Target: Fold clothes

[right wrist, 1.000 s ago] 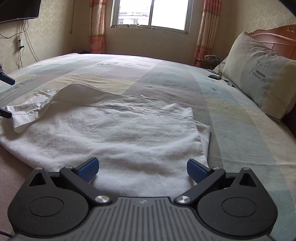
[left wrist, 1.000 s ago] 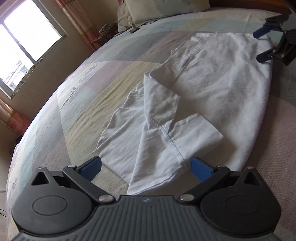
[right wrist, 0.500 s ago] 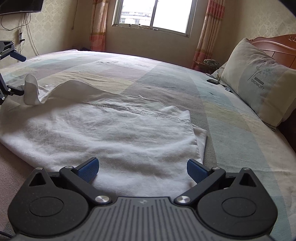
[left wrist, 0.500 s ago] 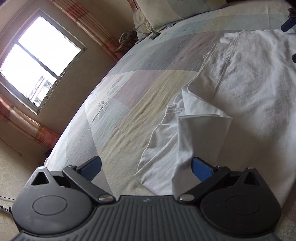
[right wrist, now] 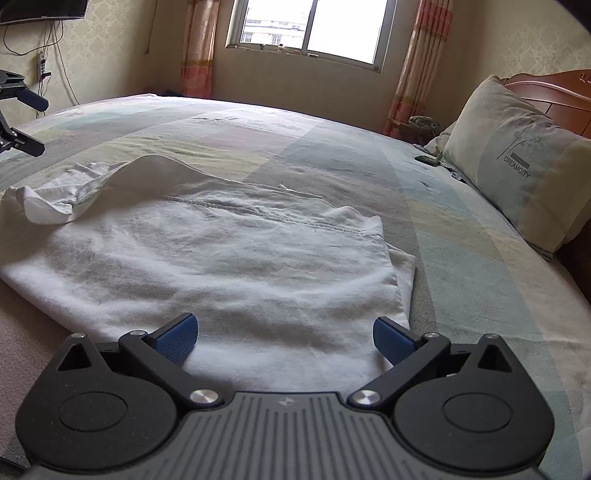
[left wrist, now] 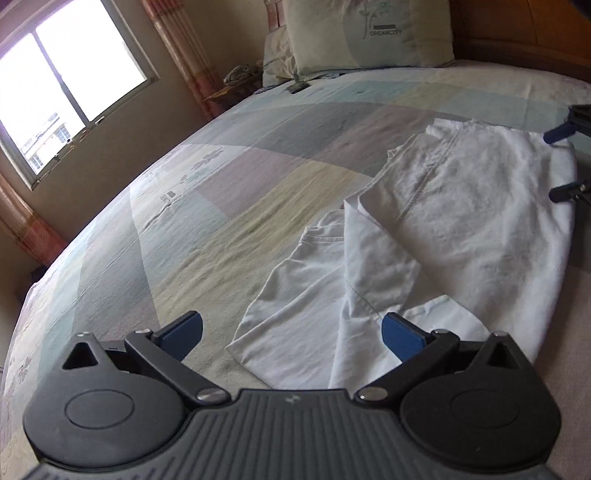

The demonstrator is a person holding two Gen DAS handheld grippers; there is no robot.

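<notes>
A white shirt lies partly folded on the bed, its sleeve end flopped over towards me. My left gripper hovers open just above that sleeve end, nothing between its fingers. In the right wrist view the same white shirt spreads flat, with a loose sleeve curled at the far left. My right gripper stands open over the shirt's near edge, holding nothing. The left gripper shows at that view's left edge, above the bed. The right gripper's blue fingertips peek in at the left wrist view's right edge.
The bed wears a pastel patchwork cover. A pillow leans on the wooden headboard. A small dark object lies near the pillow. A window with curtains is behind the bed; a nightstand holds clutter.
The left gripper let the sleeve drop and drew back; the sleeve that stood lifted half a second ago now lies curled on the shirt. The right gripper has barely moved.
</notes>
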